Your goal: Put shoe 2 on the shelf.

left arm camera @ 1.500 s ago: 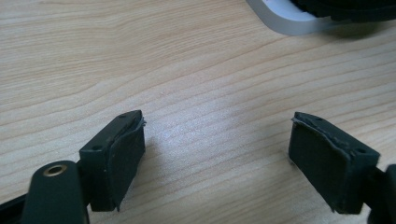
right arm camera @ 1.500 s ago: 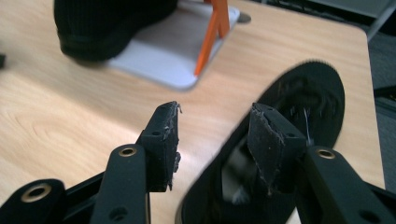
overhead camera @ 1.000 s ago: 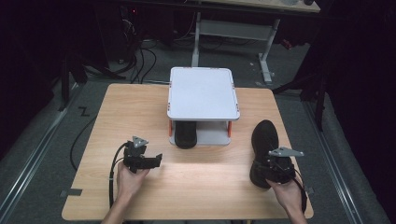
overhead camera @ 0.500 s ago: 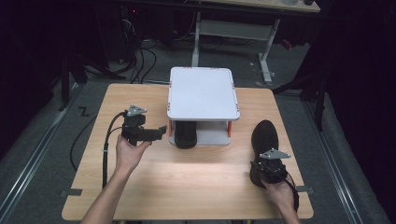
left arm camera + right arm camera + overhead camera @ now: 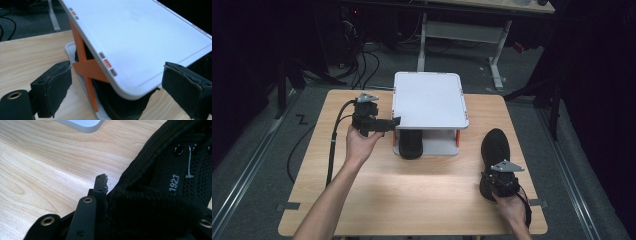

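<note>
Shoes are being shelved: right gripper (image 5: 501, 181), jaws just closing on the black mesh shoe's (image 5: 495, 150) heel collar at four o'clock, readies a lift. Left gripper (image 5: 388, 123), jaws spread wide and empty, steadies toward the white two-tier rack (image 5: 430, 100) sheltering the other black shoe (image 5: 410, 143).

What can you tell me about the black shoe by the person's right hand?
The black shoe lies flat on the wooden table, to the right of the white shelf rack, toe pointing away from the person. It looks like knitted mesh, with metal lace eyelets and "1921" printed on the tongue. The right tongs have just been closing and now pinch its padded collar at the heel end.
</note>
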Available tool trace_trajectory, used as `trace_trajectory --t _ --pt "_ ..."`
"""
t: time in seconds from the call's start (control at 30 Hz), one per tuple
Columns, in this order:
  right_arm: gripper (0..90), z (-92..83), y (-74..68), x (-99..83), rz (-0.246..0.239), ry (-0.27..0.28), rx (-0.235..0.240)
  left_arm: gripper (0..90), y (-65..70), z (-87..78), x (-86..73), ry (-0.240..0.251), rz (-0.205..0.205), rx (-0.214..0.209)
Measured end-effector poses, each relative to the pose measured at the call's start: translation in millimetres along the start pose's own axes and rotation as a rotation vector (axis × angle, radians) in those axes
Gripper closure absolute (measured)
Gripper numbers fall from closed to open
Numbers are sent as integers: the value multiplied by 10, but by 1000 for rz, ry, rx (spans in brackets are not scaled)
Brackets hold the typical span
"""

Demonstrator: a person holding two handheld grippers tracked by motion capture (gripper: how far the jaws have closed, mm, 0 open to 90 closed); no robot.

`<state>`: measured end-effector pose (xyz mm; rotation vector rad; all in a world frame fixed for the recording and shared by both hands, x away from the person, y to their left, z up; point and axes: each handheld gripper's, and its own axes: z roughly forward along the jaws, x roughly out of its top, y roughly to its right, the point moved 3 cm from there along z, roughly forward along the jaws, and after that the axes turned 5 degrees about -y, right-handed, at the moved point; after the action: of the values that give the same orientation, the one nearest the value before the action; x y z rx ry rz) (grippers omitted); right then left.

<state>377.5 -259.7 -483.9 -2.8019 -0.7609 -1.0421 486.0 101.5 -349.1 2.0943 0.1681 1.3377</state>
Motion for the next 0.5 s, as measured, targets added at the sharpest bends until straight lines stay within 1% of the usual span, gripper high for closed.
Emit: trace_trajectory --t 0.07,0.17,0.2,0.27,0.3,0.37,0.4,0.43,0.47,0.5 --pt "754 -4 -6 -8 10 9 -4 95 28 91 0 -10 14 10" --pt "761 -5 -6 -10 9 15 -5 94 53 239 -12 -25 18 28" --pt "780 -11 -5 -13 11 21 -2 97 58 280 -13 -20 17 32" --pt "788 -15 -4 -15 11 25 -2 98 57 356 -18 -16 2 40" --pt "788 -15 -4 -15 11 25 -2 98 53 393 -27 -15 3 49" --pt "802 -21 -5 -19 9 30 -2 108 45 459 -53 -12 18 66" --pt "806 -27 2 -23 7 33 5 134 39 486 -65 -2 31 78" --pt "806 -27 2 -23 7 33 5 134 34 507 -75 15 47 91" --pt "810 -33 5 -28 -2 33 11 153 39 534 -83 24 43 86" --pt "813 -38 8 -29 -5 32 18 152 39 534 -83 24 43 86"
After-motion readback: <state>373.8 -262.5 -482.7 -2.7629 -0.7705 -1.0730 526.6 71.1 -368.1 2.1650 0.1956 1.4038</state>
